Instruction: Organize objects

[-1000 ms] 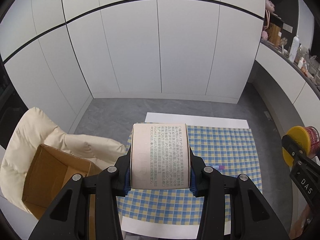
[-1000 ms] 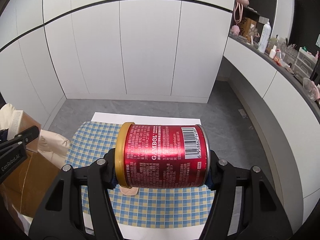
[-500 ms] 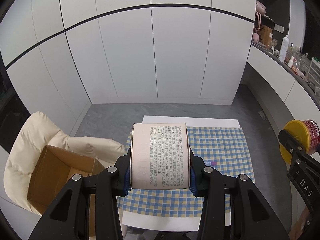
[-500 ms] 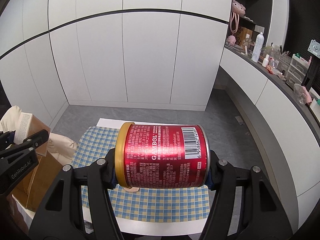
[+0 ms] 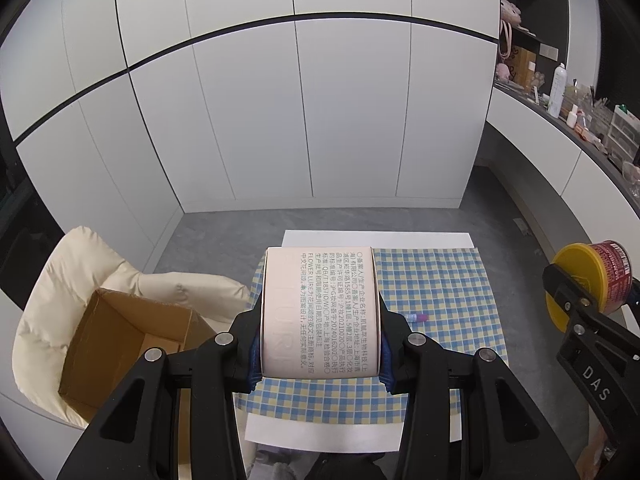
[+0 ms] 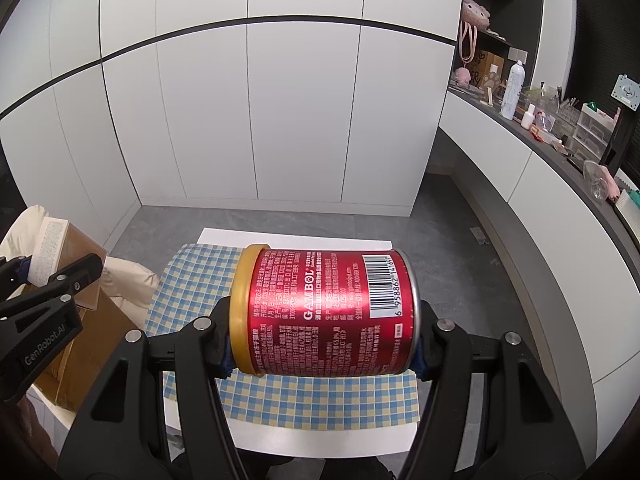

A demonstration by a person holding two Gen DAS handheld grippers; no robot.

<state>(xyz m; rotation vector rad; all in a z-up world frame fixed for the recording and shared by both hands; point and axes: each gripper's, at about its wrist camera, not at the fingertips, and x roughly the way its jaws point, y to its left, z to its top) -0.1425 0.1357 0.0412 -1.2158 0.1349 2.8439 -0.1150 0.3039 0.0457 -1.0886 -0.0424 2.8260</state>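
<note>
Left gripper (image 5: 320,354) clamps a pale box (image 5: 319,308), right gripper (image 6: 322,354) clamps a red can (image 6: 326,314) sideways. Both hang above the checked cloth (image 5: 440,292); a carton (image 5: 120,344) sits off its left edge.

So the cardboard box (image 5: 120,344) sits on a padded chair (image 5: 72,276) left of the surface (image 5: 472,240); cloth (image 5: 448,292) spread on it, 1 small tube (image 5: 416,317) lying on the cloth.

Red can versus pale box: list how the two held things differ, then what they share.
The red can is a glossy cylinder with a yellow lid and barcode; the pale box is matte, flat-faced, with dark print. The can lies sideways across the right tool; the box stands lengthwise in the left tool. Both are clamped above the checked cloth.
</note>
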